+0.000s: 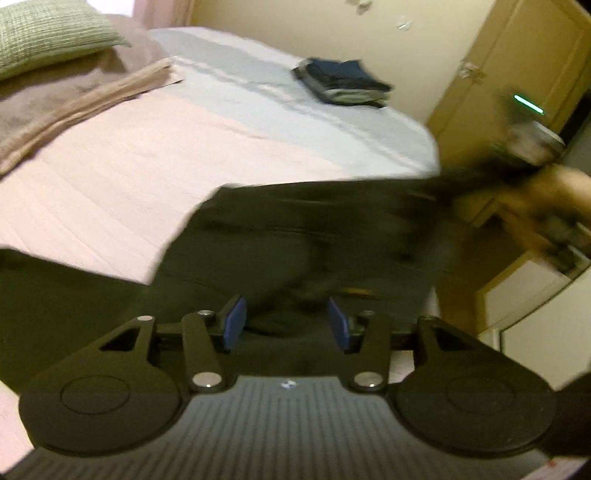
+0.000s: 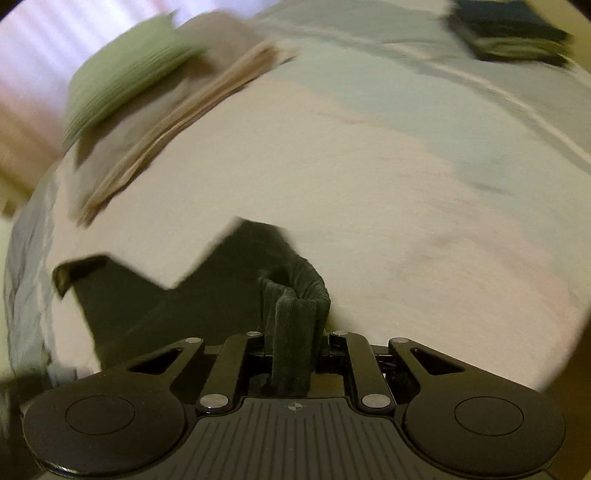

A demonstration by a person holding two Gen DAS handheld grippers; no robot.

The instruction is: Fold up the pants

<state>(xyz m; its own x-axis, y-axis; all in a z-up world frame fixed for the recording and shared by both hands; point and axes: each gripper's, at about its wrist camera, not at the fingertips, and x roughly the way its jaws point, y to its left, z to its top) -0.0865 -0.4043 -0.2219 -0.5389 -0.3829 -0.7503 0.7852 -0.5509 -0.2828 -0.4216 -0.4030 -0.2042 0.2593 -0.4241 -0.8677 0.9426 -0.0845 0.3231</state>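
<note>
Bed [image 1: 155, 162]: a wide mattress under a pale pink and light blue cover; every place below is given relative to it.
Green pillow [image 1: 44, 33]: at the far left corner of the bed, lying on a folded tan blanket [image 1: 85, 107].
Left gripper [image 1: 286, 325]: at the near edge of the bed, with its blue pads [image 1: 236, 321] set apart. Dark cloth fills the gap between them, but motion blur hides whether the pads pinch it, so its grip cannot be told.
Pants [image 1: 295, 236]: dark fabric spread across the near part of the bed, directly ahead of and beneath the left gripper, stretching from the left edge of that view to the right gripper.
Folded clothes [image 1: 343, 83]: a small dark blue and grey stack on the far right part of the bed, well apart from the pants.
Right gripper [image 2: 295, 354]: over the near part of the bed, clamped tight on a thick ribbed band of the pants [image 2: 295, 325] that stands up between its fingers and curls over at the top. The rest of the pants trails off to its left over the cover.
Hand [image 1: 546, 199]: blurred, at the right of the bed, around the right gripper.
Wooden cabinet [image 1: 517, 62]: beyond the right side of the bed.
</note>
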